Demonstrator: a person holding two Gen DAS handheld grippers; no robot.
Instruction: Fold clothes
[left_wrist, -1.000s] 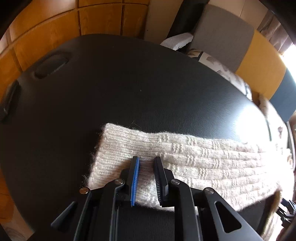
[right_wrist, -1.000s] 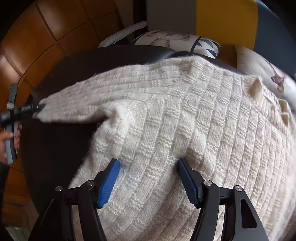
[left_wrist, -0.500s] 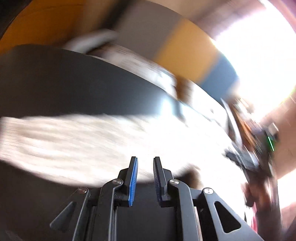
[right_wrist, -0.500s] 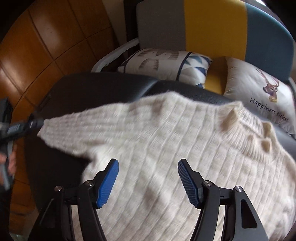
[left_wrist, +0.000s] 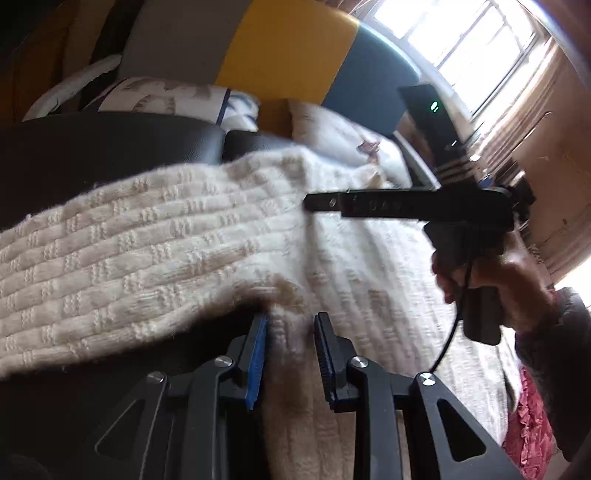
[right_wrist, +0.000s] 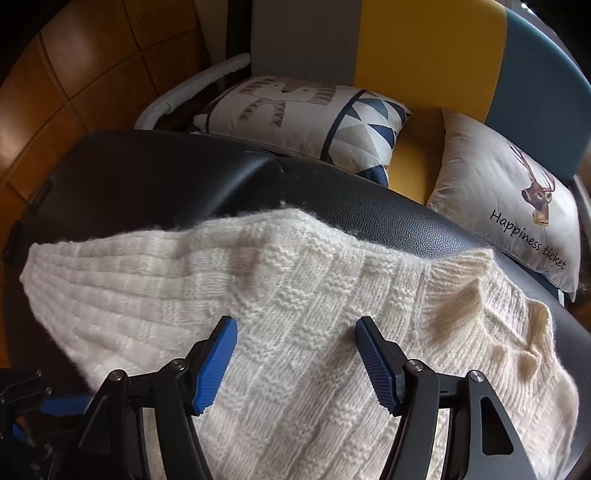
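A cream knitted sweater (right_wrist: 295, 295) is shown spread across a black padded surface (right_wrist: 155, 173), one sleeve (left_wrist: 122, 258) stretched out toward the left of the left wrist view. The left gripper (left_wrist: 290, 354) is seen low at the armpit of the garment, where sleeve and body meet; its jaws are narrowly parted, and a ridge of knit lies between them, though a firm pinch cannot be confirmed because the fabric there is blurred. Further right in the same view, the right gripper (left_wrist: 317, 202) is held level above the body of the sweater by a hand (left_wrist: 491, 273). In the right wrist view, the right gripper (right_wrist: 295, 354) is shown with its blue-padded jaws spread wide over the shoulder area, nothing being held between them. Behind the surface, a patterned cushion (right_wrist: 295, 110) lies to the left and a deer-print cushion (right_wrist: 509, 192) to the right.
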